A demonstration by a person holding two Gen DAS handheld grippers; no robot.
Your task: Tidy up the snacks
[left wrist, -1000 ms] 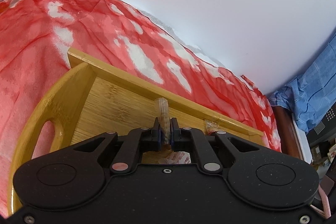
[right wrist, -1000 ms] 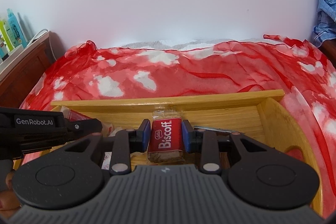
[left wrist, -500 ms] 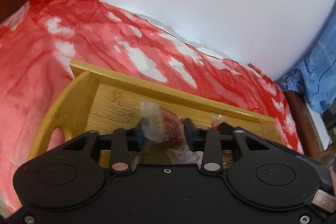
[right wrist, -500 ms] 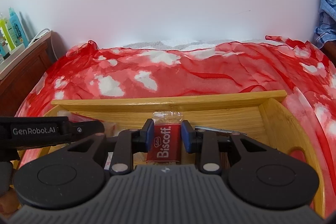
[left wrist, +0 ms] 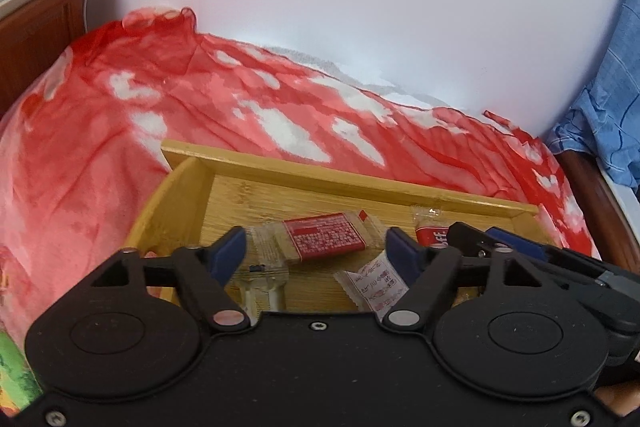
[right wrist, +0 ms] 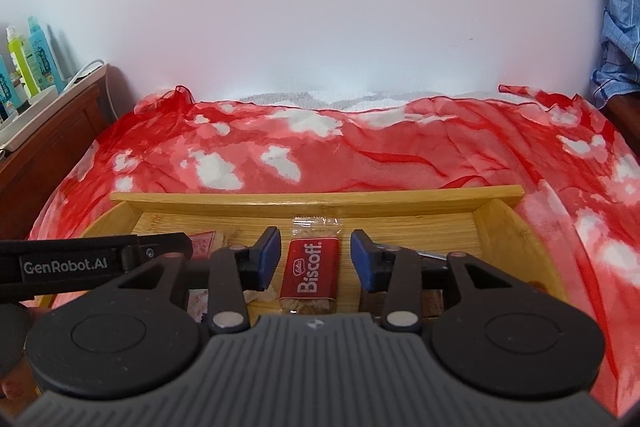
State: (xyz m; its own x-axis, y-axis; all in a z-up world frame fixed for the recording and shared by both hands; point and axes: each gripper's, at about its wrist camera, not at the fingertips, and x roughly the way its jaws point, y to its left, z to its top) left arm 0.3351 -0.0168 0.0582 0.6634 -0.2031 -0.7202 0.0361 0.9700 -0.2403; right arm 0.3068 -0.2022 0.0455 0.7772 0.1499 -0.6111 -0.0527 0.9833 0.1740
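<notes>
Snacks lie in the tray (right wrist: pixel 316 201): we hover with both grippers spread, left gripper (left wrist: pixel 316 253) over a red packet (left wrist: pixel 326 237), right gripper (right wrist: pixel 314 259) over the Biscoff (right wrist: pixel 309 273) (both lying loose, presumably placed).

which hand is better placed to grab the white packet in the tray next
Left. The white packet lies just inside the open left gripper; the open right gripper straddles the Biscoff packet.

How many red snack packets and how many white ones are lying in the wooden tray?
Red: 2, the red Biscoff biscuit packet and the red-labelled clear-ended packet
White: 1, the white wrapper with red print
Total: 3 that show clearly
</notes>
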